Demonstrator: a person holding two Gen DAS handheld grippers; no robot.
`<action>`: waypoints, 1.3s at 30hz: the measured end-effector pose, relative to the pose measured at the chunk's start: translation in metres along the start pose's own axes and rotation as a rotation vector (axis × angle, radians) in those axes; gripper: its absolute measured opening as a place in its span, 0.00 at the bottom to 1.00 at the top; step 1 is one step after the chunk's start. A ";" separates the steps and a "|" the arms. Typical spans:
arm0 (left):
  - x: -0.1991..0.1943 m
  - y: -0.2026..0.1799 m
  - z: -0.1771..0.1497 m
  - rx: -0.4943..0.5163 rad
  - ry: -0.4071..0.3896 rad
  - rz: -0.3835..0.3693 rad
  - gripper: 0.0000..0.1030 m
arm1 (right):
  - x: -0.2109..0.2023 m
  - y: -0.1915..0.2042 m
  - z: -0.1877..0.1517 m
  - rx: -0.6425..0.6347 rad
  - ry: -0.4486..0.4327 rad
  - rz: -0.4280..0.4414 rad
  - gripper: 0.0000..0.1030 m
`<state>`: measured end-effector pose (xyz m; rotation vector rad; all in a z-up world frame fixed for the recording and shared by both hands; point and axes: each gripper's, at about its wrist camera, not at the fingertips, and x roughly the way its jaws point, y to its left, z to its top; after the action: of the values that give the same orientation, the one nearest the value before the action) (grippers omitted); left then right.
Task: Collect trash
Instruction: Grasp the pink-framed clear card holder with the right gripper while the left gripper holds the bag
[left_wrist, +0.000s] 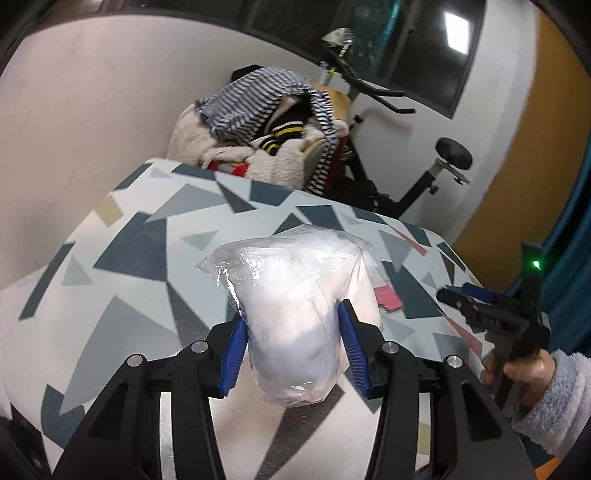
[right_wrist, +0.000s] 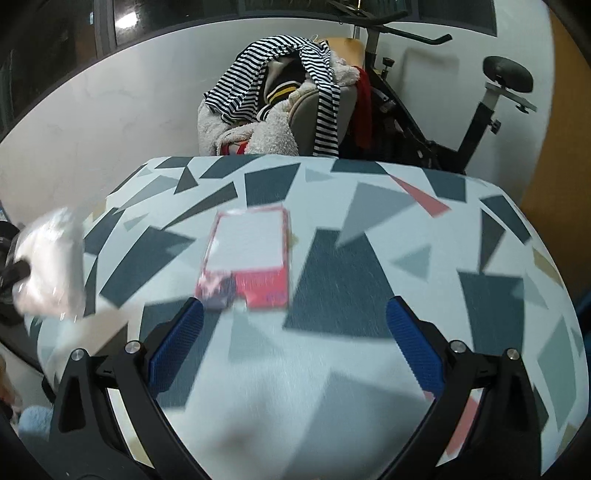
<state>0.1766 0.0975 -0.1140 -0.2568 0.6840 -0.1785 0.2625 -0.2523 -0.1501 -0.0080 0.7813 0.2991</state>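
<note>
A clear plastic bag (left_wrist: 295, 314) stuffed with white material was held between the blue pads (left_wrist: 232, 354) of the left gripper (left_wrist: 291, 321), the jaws pressed against its two sides and the bag raised above the patterned table (left_wrist: 129, 258). In the right wrist view the same bag was seen blurred at the table's left edge.

A red-bordered flat packet (right_wrist: 247, 254) with a white centre was found lying on the table, roughly at the middle of its top. In the left wrist view only a red corner of it was visible, just to the right of the bag.

The right gripper (right_wrist: 295, 321) was held above the near part of the table with its jaws spread wide and nothing between them; the packet was seen just beyond its blue pads (right_wrist: 177, 343), nearer the left one. In the left wrist view this gripper was gripped by a hand (left_wrist: 517, 369) in a fluffy sleeve at the table's right edge.

Behind the table a chair piled with striped clothes (right_wrist: 280, 85) was visible, and an exercise bike (right_wrist: 443, 122) beside it against the wall.
</note>
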 end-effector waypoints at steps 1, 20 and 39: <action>0.002 0.005 -0.001 -0.012 0.001 0.003 0.45 | 0.011 0.004 0.008 0.000 0.009 -0.001 0.94; 0.021 0.047 -0.024 -0.142 -0.019 -0.007 0.45 | 0.145 0.068 0.067 -0.076 0.201 -0.088 0.94; 0.012 0.035 -0.027 -0.156 -0.016 -0.035 0.45 | 0.104 0.068 0.056 -0.046 0.130 -0.015 0.92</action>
<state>0.1714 0.1236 -0.1517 -0.4192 0.6785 -0.1568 0.3528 -0.1532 -0.1750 -0.0769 0.9027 0.3048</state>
